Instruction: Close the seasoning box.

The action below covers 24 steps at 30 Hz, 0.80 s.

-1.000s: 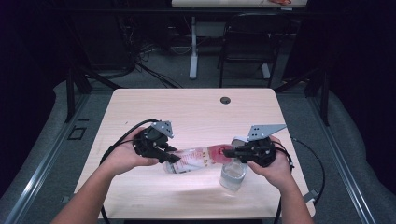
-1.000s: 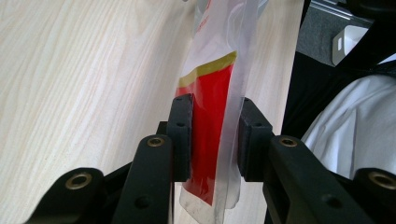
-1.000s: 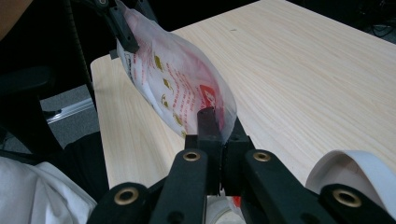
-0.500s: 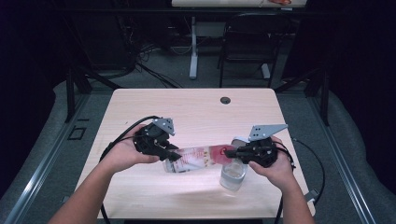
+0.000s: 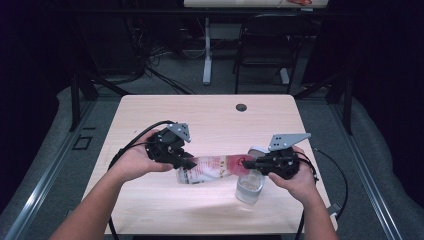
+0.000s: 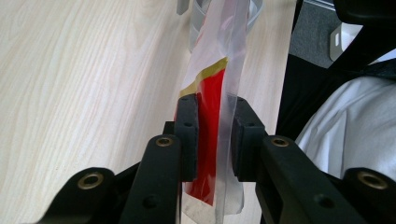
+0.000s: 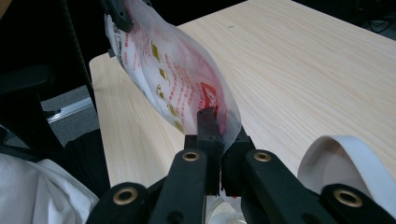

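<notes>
While the person leans in from the near edge of the desk [image 5: 150, 210], a clear glass [image 5: 249, 188] stands closest to them, just in front of the right hand. Directly over the glass hangs the lower, red end of a plastic pouch [image 5: 215, 167], and the right hand-held gripper [image 5: 248, 163] is clamped narrow on that end, its jaws pinching the film. From the glass the pouch runs up and away to the person's left, its long axis nearly level across the desk, tilted slightly down toward the glass. The left hand-held gripper [image 5: 189, 163] holds the far end, jaws closed on the red-printed film [image 6: 210, 140] and the clear layer beside it. Both grips sit apart at opposite ends, so the pouch is stretched between them above the desk, touching nothing else. The right hand is nearer the glass; I'd judge any pour turns on raising the left end. Beyond the glass, a small dark hole [image 5: 241, 107] marks the desk's far side.
</notes>
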{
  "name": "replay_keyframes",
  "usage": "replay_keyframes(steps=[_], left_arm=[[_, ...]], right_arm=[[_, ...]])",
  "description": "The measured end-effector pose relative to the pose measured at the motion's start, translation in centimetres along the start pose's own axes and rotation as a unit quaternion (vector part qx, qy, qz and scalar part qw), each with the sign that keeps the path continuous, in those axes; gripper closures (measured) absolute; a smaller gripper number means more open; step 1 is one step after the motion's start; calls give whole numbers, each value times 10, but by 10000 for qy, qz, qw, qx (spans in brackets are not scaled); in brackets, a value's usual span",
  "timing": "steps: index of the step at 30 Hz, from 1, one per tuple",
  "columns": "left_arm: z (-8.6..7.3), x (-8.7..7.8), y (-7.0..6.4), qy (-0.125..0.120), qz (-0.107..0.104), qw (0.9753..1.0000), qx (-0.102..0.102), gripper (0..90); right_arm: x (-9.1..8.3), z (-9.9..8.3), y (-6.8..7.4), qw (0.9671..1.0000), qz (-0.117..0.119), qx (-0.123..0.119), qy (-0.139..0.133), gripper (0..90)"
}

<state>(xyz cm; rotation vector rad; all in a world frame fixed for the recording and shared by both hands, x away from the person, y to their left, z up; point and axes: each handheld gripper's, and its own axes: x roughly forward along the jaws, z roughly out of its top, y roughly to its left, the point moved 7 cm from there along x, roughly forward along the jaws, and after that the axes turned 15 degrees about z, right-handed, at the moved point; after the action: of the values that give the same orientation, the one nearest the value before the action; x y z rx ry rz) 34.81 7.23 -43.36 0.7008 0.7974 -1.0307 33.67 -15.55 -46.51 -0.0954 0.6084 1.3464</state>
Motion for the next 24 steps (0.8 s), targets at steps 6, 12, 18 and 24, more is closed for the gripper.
replay_keyframes(steps=[6, 12, 18, 24], left_arm=[[2, -1, 0, 9, -2, 10000, 49, 810], [3, -1, 0, 24, 3, 10000, 59, 828], [6, -2, 0, 43, 5, 10000, 85, 833], [10, -3, 0, 82, 20, 9999, 127, 834]], right_arm=[[1, 0, 0, 10000, 18, 4, -15, 893], [0, 0, -1, 10000, 26, 12, -31, 891], [-1, -1, -1, 10000, 39, 29, -44, 892], [-2, -2, -2, 10000, 57, 48, -32, 892]])
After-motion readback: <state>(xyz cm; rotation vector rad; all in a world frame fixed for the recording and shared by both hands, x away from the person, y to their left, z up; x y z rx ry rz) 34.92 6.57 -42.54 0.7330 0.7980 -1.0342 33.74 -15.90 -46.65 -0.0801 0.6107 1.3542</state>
